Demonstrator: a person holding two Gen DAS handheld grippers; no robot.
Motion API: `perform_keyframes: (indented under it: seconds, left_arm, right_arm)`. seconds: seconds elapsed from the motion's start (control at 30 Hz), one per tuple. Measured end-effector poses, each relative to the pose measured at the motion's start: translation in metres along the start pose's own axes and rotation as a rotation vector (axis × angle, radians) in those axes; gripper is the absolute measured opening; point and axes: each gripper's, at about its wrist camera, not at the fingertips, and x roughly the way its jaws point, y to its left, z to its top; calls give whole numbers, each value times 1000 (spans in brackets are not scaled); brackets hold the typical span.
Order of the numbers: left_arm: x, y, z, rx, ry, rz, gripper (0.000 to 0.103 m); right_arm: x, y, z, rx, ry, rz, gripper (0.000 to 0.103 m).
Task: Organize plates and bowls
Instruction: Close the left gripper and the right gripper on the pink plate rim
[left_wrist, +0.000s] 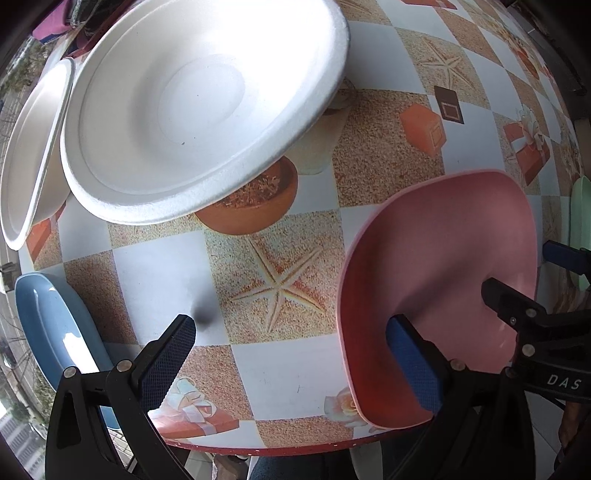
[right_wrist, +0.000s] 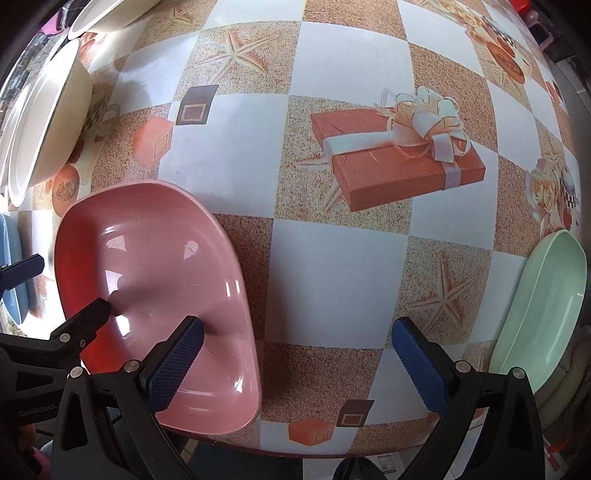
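Checkered tablecloth (right_wrist: 332, 266): pink bowl (right_wrist: 159, 280) near edge. Left gripper (left_wrist: 291, 343) and right gripper (right_wrist: 295, 347) wide open, empty. Probably pre-grasp; next, closing on bowl rim.

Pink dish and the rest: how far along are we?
Done: nothing looks stacked; white foam plates overlap loosely. In hand: nothing; left gripper and right gripper hang open by the pink dish. Left: pink, blue dish, green dish lie apart.
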Motion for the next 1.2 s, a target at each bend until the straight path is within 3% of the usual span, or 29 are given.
perform_keyframes:
  seconds: [0.23, 0.6, 0.77, 0.87, 1.07, 1.13, 1.2]
  left_arm:
    - [8, -4, -3, -11, 14, -25, 103]
    - [7, 18, 22, -21, 40, -25, 103]
    - [0, 20, 14, -5, 31, -29, 99]
    - [-5, 21, 12, 6, 25, -30, 96]
    - [-18, 14, 8, 33, 15, -36, 89]
    - [-21, 13, 5, 50, 5, -31, 83]
    - [-26, 12, 4, 65, -6, -33, 75]
  right_arm:
    - [0, 1, -2, 3, -15, 5, 103]
    - [2, -3, 0, 3, 5, 4, 103]
    - [2, 0, -3, 15, 12, 2, 102]
    - [-1, 7, -6, 5, 1, 5, 94]
    - [-10, 23, -13, -19, -28, 11, 69]
    - [-12, 31, -15, -31, -38, 26, 49]
    - [-12, 39, -16, -36, -30, 43, 37]
